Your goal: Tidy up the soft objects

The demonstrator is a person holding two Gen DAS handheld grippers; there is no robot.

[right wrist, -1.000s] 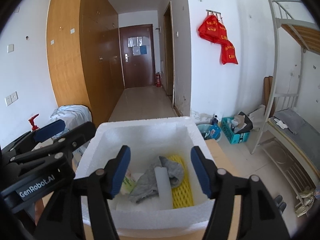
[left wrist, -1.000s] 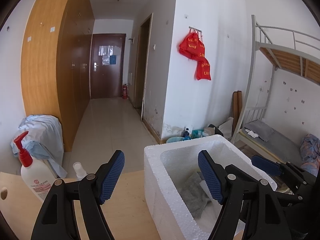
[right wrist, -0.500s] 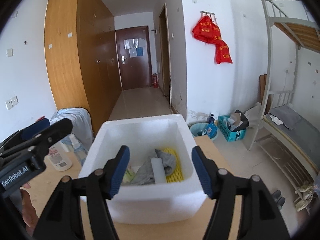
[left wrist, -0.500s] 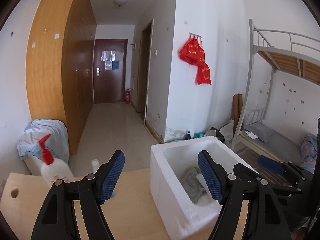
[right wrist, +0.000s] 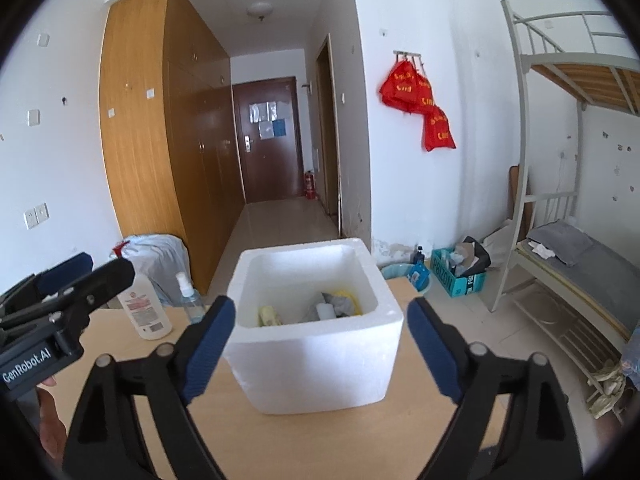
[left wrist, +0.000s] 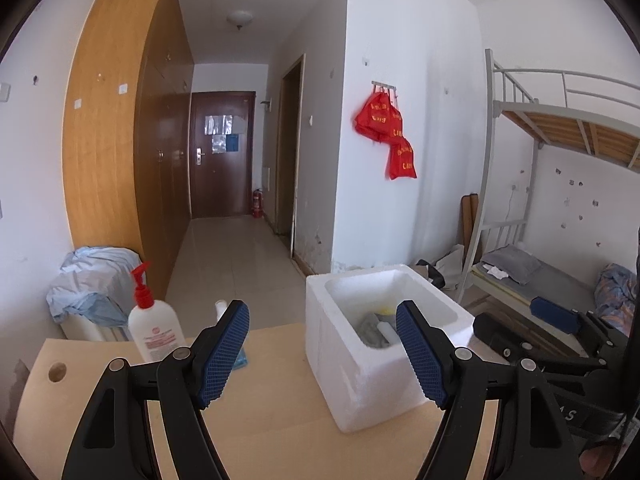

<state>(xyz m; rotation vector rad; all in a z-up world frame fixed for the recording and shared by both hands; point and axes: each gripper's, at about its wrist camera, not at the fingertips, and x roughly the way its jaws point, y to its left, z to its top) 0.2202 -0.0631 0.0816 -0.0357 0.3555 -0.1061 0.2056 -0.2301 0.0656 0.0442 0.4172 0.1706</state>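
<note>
Foam box on the desk holds the soft items at twelve o'clock, both grippers, left and right, spread empty, right's jaws just widening, so sorting looks finished; next likely means withdrawing.

Both wrist views face the foam box from nearby.

left tongs: "GenRobot.AI" | blue crate: "PRIZON" | red bags' yellow print: unreadable
</note>
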